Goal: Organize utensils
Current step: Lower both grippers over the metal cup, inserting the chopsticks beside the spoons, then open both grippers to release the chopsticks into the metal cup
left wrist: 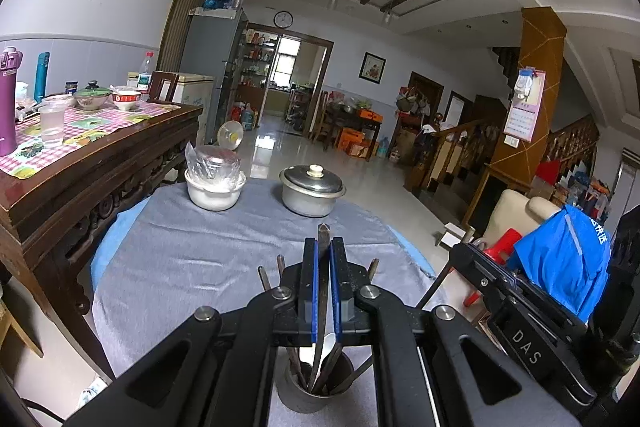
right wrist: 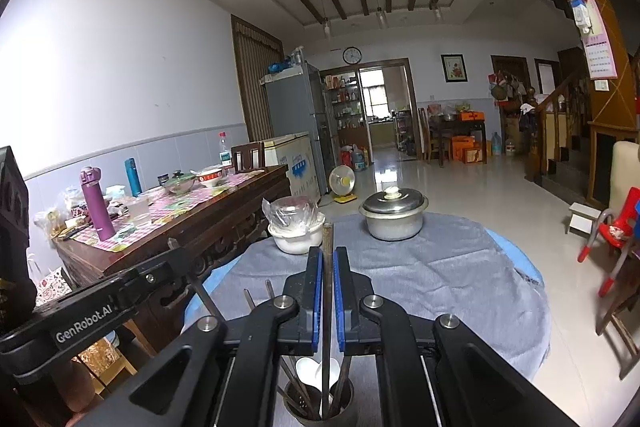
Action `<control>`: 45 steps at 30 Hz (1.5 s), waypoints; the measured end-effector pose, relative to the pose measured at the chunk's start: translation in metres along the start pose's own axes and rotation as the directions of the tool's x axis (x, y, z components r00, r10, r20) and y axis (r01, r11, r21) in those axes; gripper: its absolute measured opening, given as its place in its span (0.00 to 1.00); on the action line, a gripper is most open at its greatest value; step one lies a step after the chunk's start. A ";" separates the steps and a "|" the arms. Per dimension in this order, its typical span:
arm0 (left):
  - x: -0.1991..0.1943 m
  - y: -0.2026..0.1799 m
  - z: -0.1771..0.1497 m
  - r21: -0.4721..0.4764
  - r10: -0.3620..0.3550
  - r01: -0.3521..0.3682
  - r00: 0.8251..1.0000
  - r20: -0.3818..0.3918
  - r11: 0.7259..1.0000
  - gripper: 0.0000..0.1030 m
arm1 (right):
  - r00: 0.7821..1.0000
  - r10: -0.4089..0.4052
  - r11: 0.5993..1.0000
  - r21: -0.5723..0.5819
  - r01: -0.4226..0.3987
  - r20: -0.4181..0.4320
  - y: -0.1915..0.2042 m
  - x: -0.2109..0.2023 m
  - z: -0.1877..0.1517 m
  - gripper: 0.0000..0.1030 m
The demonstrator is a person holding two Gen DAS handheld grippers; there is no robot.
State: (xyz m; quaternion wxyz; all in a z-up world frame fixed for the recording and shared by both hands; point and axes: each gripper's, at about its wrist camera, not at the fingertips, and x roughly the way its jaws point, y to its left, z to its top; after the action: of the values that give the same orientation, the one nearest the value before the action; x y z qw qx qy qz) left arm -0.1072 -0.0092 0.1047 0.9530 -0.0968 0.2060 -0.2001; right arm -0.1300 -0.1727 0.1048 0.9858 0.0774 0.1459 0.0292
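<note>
A metal utensil cup (left wrist: 308,393) stands on the grey cloth of the round table (left wrist: 192,251), close under both grippers; it also shows in the right wrist view (right wrist: 316,407). It holds a white spoon (right wrist: 310,371) and several dark chopsticks. My left gripper (left wrist: 323,255) is shut on a dark flat utensil handle (left wrist: 323,233) that reaches down into the cup. My right gripper (right wrist: 328,259) is shut on a dark chopstick (right wrist: 328,239) that also stands in the cup. The right gripper's body (left wrist: 520,311) appears at the right of the left wrist view.
A white bowl with a plastic-wrapped lid (left wrist: 214,183) and a lidded metal pot (left wrist: 312,189) stand at the table's far edge. A wooden side table (left wrist: 100,143) with bowls, bottles and a checked cloth stands to the left. A blue jacket on a chair (left wrist: 560,255) is to the right.
</note>
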 end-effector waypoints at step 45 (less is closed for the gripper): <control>0.012 0.004 -0.003 0.054 0.123 -0.119 0.989 -0.077 0.991 0.07 | 0.995 0.019 0.999 0.048 -0.015 -0.101 -0.005 0.023 -0.020 0.06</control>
State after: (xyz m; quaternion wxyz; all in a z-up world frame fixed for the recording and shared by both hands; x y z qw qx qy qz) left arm -0.0974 -0.0111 0.0967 0.9564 -0.0527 0.2445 -0.1508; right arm -0.1136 -0.1728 0.0790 0.9748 0.1004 0.1957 0.0380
